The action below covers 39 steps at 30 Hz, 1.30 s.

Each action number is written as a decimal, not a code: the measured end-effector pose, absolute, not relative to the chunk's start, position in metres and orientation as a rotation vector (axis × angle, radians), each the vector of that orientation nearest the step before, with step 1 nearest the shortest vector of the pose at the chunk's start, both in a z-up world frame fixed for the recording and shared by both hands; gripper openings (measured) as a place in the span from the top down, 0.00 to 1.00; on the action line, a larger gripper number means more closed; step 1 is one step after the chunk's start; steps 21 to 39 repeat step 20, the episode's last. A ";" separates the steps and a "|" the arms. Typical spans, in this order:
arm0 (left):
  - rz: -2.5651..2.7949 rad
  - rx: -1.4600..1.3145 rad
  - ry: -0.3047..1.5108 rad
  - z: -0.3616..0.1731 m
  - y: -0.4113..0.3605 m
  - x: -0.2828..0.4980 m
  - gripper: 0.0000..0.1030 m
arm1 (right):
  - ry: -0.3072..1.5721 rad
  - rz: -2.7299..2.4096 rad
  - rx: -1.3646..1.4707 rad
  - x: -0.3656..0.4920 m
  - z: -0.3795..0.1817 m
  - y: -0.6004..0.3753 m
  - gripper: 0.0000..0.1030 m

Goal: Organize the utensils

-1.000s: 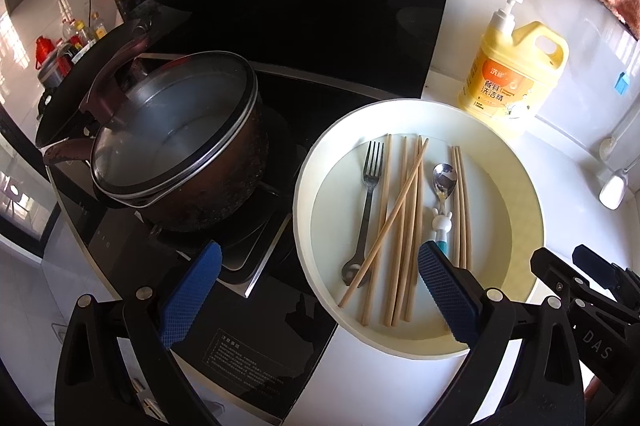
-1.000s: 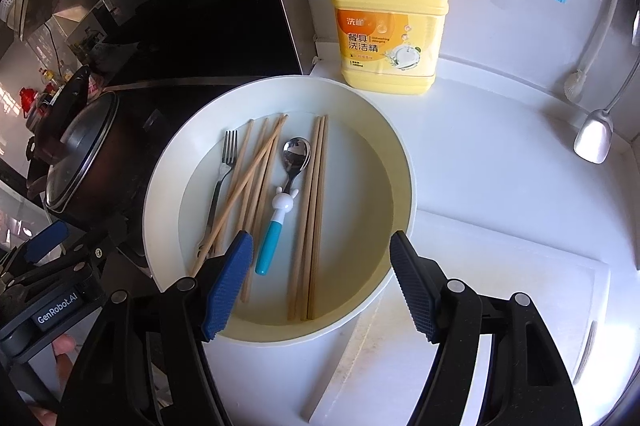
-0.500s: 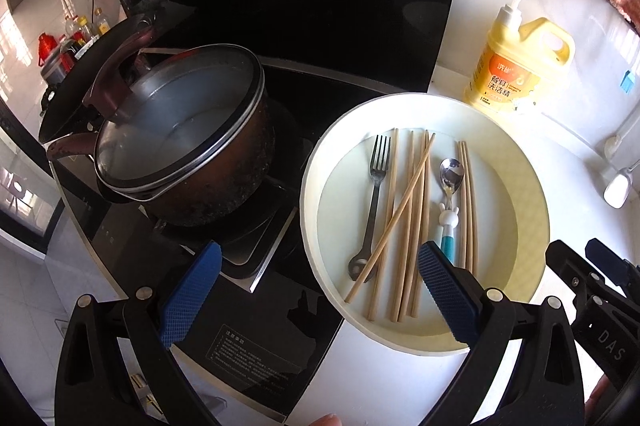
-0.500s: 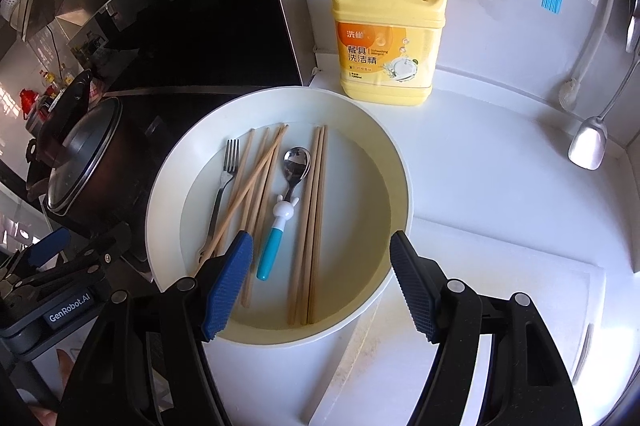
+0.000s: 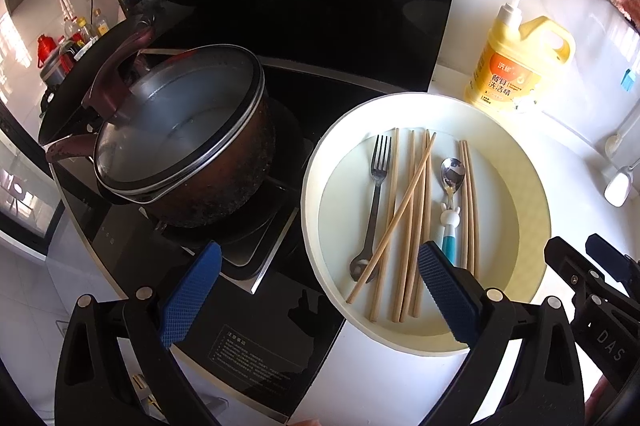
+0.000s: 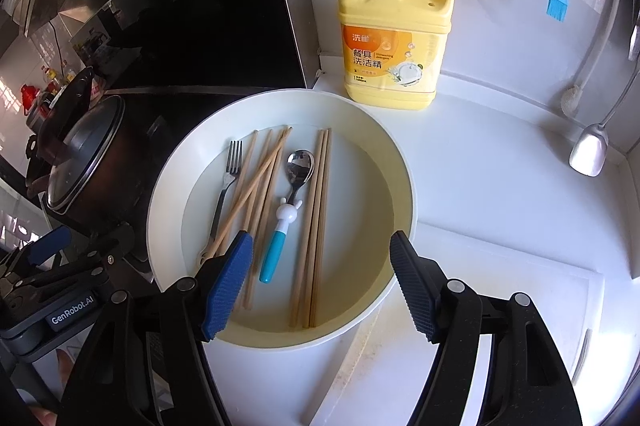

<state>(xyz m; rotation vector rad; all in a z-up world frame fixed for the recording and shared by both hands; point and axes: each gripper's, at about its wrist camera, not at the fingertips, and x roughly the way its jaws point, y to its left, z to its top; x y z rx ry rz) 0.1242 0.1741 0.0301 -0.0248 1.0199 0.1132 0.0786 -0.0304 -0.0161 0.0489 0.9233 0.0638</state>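
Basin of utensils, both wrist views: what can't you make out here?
- Chopsticks: exact count unclear; they overlap, and the right tool covers the ends of some.
- Fork handle end: crossed by a chopstick, left wrist view.
- Pot contents: the lid hides them.
- Detergent bottle small print: too small.

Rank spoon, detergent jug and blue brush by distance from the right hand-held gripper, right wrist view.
From the right hand-held gripper:
1. Spoon, in the basin just ahead, slightly left.
2. Detergent jug, on the counter behind the basin.
3. Blue brush, hanging on the wall, upper right.
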 end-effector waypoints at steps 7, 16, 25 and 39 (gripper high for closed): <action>0.082 -0.032 1.009 0.031 0.173 0.123 0.06 | 0.927 0.063 0.049 0.079 -0.017 -0.029 0.34; 0.090 -0.056 1.036 0.028 0.178 0.129 0.06 | 0.930 0.062 0.046 0.081 -0.018 -0.028 0.34; 0.098 -0.052 1.033 0.027 0.179 0.128 0.06 | 0.933 0.066 0.045 0.081 -0.018 -0.027 0.34; 0.098 -0.052 1.033 0.027 0.179 0.128 0.06 | 0.933 0.066 0.045 0.081 -0.018 -0.027 0.34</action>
